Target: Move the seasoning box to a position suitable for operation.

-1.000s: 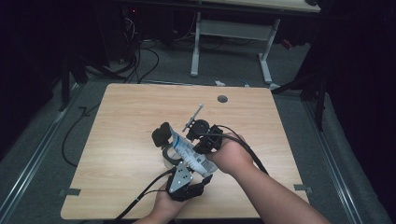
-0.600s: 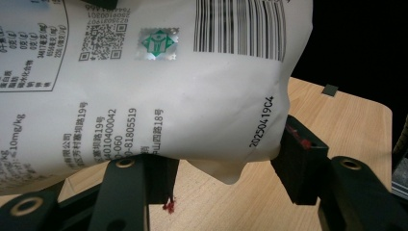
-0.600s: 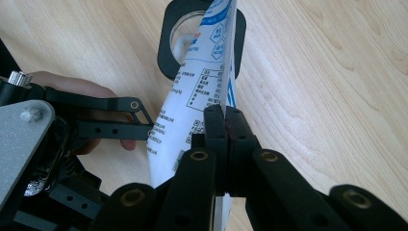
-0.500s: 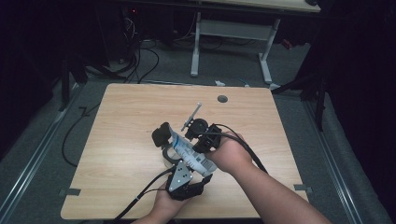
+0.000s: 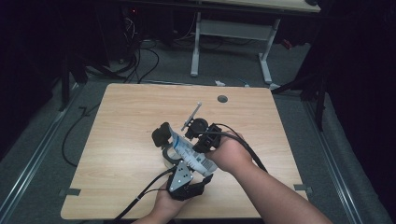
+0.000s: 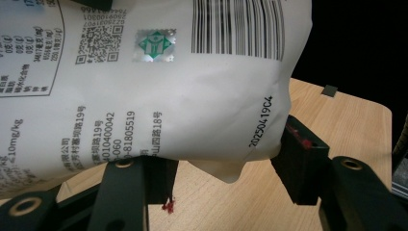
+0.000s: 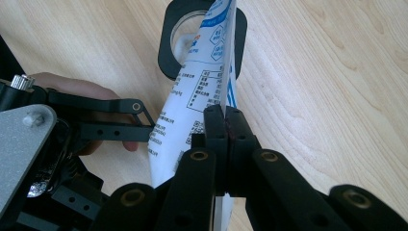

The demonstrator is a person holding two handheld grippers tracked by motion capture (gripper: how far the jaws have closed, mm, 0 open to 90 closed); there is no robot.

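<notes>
Right gripper view looks along the right gripper (image 7: 225,126), whose two black jaws are pressed tight together with a thin edge of the white printed pouch (image 7: 192,115) pinched between them, so this claw is clenched on the pouch. Beyond its tips the pouch runs away toward a black-rimmed round container (image 7: 168,48) standing on the wooden table (image 7: 327,72), with the pouch's far end over the container's opening. Off to one side of this claw, the left gripper (image 7: 139,118) reaches in against the flat of the same pouch, a hand (image 7: 77,91) behind it. Left gripper view shows that gripper's jaws standing well apart around the lower part of the pouch (image 6: 159,91); one jaw meets the pouch's edge beside the printed date, the other sits under its lower face, so the pouch appears grasped across its width. From the high view, the right gripper (image 5: 205,137) holds the pouch (image 5: 189,151) from the far side, the left gripper (image 5: 184,179) from the near side, both above the table (image 5: 116,121), the container (image 5: 161,135) just beside them.
</notes>
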